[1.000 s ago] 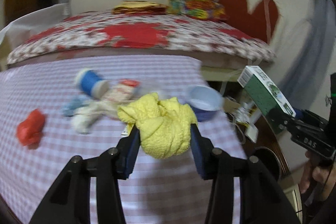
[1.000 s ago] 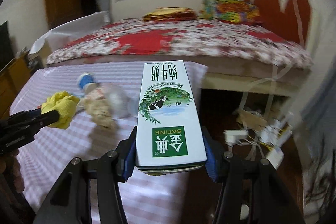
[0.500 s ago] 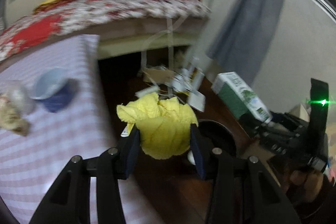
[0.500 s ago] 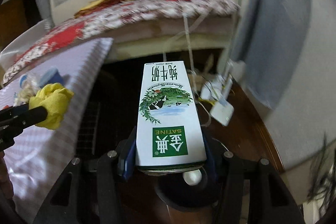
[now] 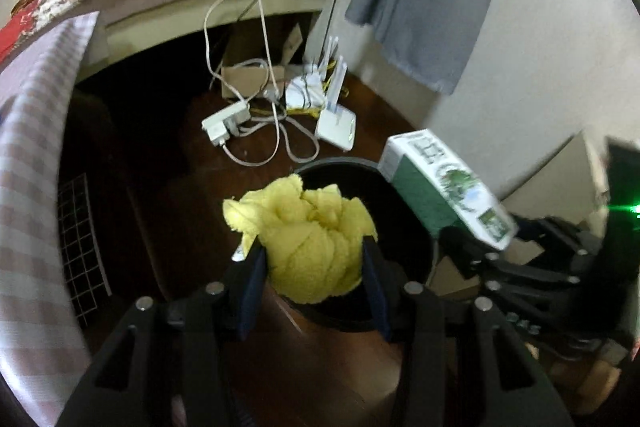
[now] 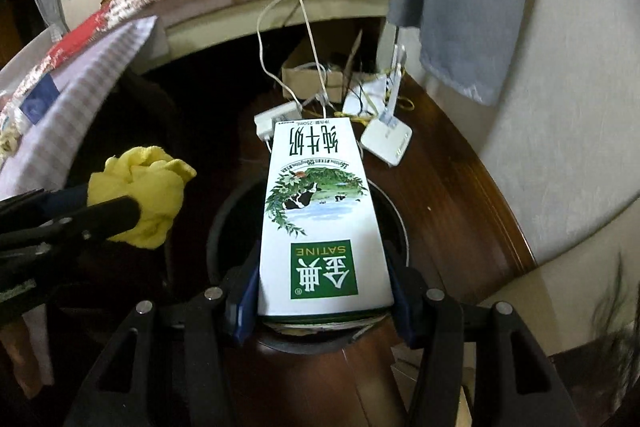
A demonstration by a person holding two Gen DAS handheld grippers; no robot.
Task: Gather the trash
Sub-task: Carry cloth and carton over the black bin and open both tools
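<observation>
Already both loads hung over the bin (image 6: 224,223): right tool (image 6: 324,291) clamped on the carton (image 6: 320,223) — long axis pointing forward, dead centre; left tool (image 5: 316,267) clamped on the rag (image 5: 312,239), at the near rim.

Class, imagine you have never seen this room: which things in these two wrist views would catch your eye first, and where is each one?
The bright yellow cloth, bunched up between the fingers of the left gripper, stands out most, held above the near rim of a dark round bin on the brown floor. Next comes the white and green milk carton, clamped in the right gripper right over that bin's opening. Behind them, a tangle of white cables and a power strip lies near the bed.
</observation>
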